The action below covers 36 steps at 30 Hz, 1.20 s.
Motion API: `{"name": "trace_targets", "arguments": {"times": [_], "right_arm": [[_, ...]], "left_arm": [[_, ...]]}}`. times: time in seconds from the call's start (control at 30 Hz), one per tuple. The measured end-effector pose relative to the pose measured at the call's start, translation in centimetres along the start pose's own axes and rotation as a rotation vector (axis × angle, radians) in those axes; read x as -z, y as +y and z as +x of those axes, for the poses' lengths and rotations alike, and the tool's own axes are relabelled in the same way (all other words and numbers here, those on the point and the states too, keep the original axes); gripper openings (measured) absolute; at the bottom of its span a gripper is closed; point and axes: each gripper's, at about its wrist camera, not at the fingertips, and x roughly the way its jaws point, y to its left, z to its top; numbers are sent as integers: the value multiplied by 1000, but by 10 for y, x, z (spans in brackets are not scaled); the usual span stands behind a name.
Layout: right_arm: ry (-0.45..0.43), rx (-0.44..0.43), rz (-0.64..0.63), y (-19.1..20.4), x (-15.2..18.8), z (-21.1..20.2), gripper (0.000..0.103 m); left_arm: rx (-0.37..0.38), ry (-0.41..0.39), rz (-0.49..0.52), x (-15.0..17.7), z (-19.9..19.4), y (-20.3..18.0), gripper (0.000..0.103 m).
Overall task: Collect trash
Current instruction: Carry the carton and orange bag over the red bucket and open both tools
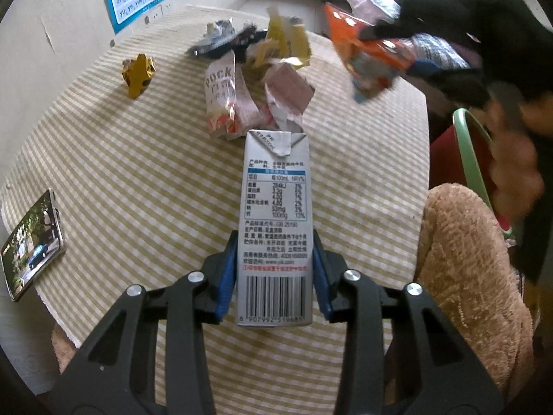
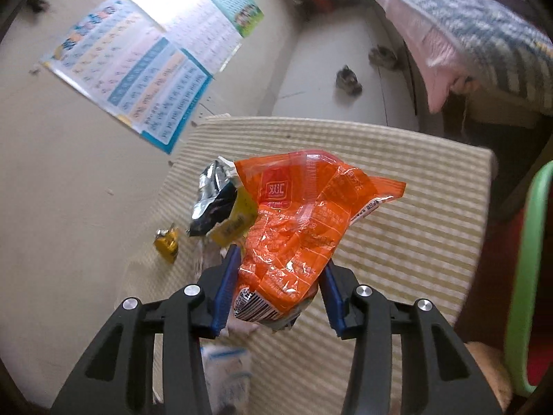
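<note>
My left gripper is shut on a silver milk carton, its blue pads pressing on the carton's two sides above the striped tablecloth. My right gripper is shut on a crinkled orange snack wrapper, which hangs clear of the table. In the left wrist view that wrapper is blurred at the upper right, under the dark right gripper. Loose trash lies further back: pink wrappers, a yellow wrapper, a silver-black wrapper and a gold wrapper.
A phone lies at the table's left edge. Right of the table are a green rim with red behind it, a brown plush fabric and a person's blurred hand. A poster hangs on the wall.
</note>
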Motion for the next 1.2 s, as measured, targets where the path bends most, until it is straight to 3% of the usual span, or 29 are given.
{"name": "trace_targets", "arguments": {"times": [0.27, 0.57, 1.2], "right_arm": [[-105, 77, -193, 15, 45, -61, 44], [-190, 114, -225, 14, 61, -102, 44], [-260, 145, -280, 20, 66, -124, 44]], "left_arm": [[3, -36, 10, -1, -13, -7, 37], [5, -75, 24, -4, -28, -14, 37], [22, -164, 26, -20, -60, -28, 37]]}}
